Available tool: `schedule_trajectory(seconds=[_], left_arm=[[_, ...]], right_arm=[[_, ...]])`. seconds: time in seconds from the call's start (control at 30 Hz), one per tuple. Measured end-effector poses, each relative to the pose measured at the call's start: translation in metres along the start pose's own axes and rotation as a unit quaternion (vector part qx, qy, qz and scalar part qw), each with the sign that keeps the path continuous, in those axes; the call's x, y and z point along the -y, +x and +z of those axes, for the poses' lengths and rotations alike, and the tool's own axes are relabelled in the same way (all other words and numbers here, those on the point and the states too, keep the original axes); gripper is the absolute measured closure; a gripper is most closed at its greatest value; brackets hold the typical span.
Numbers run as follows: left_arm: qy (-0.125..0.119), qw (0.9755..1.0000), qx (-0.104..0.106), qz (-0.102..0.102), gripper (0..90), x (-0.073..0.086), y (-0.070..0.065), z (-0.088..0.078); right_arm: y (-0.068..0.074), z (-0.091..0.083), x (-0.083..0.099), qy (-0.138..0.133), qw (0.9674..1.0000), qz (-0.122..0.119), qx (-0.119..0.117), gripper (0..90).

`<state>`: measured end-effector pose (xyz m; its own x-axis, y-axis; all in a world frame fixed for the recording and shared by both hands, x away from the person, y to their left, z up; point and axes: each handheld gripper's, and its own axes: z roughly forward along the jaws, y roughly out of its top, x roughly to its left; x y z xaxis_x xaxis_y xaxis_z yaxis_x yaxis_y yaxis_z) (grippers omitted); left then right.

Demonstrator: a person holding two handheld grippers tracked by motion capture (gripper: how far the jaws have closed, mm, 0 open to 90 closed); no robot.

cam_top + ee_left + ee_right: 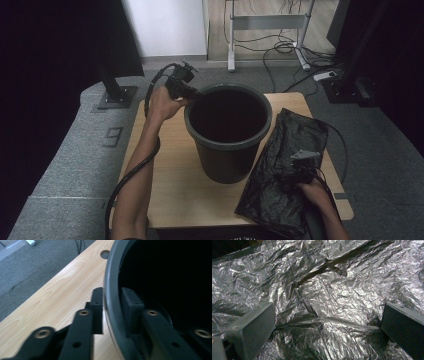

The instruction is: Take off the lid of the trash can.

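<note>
A dark grey bucket (pixel 225 162) stands upright near the middle of the wooden table (pixel 170 190). My left gripper (pixel 192 94) is at its far left rim. In the left gripper view, the left gripper (pixel 112 300) straddles the rim (pixel 110 277), one pad outside and one inside, both against it. A crumpled black plastic bag (pixel 287 135) lies flat to the right of the bucket. My right gripper (pixel 290 172) rests over the bag's near part. In the right gripper view, the right gripper (pixel 327 325) stands wide open over the wrinkled bag (pixel 332 277), with a fold running between the jaws.
A cable hole (pixel 105 253) sits in the tabletop beyond the bucket. A black stand base (pixel 117 95) is on the grey carpet at the left. A metal frame (pixel 267 22) and loose cables (pixel 295 55) lie behind the table.
</note>
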<state>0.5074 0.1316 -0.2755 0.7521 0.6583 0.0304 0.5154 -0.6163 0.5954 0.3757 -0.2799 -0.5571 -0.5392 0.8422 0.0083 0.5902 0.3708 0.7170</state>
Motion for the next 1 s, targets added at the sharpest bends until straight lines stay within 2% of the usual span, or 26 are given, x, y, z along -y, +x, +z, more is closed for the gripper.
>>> schedule_trajectory(seconds=[0.17,0.43,0.53,0.6,0.7,0.8,0.83,0.93,1.0], left_arm=[[0.016,0.9998,-0.008,-0.008,75.6,-0.005,-0.002,-0.001],[0.018,0.9996,-0.012,-0.017,76.8,-0.007,-0.003,-0.001],[0.009,0.9997,-0.014,-0.02,77.2,-0.008,-0.003,-0.003],[-0.017,0.9994,-0.009,-0.029,77.8,-0.009,-0.003,-0.01],[-0.013,0.9994,-0.016,-0.026,77.9,-0.011,-0.005,-0.015],[-0.009,0.9992,-0.008,-0.038,78.2,-0.014,-0.004,-0.019],[-0.008,0.9989,0.002,-0.046,78.4,-0.014,-0.002,-0.021],[-0.002,0.9982,0.013,-0.058,78.6,-0.014,0.0,-0.022],[-0.009,0.9962,0.037,-0.079,78.9,-0.013,0.005,-0.025]], right_arm=[[0.0,0.0,0.0,0.0,1.0,0.0,0.0,0.0],[0.0,0.0,0.0,0.0,1.0,-0.001,-0.001,0.0],[0.0,0.0,0.0,0.0,1.0,-0.001,-0.001,0.0],[0.0,0.0,0.0,0.0,1.0,-0.001,-0.001,0.0],[0.0,0.0,0.0,0.0,1.0,-0.001,-0.001,0.0],[0.0,0.0,0.0,0.0,1.0,-0.001,-0.001,0.0],[0.0,0.0,0.0,0.0,1.0,-0.001,-0.001,0.0],[0.0,0.0,0.0,0.0,1.0,-0.001,-0.001,0.0],[0.0,0.0,0.0,0.0,1.0,-0.001,-0.001,0.0]])
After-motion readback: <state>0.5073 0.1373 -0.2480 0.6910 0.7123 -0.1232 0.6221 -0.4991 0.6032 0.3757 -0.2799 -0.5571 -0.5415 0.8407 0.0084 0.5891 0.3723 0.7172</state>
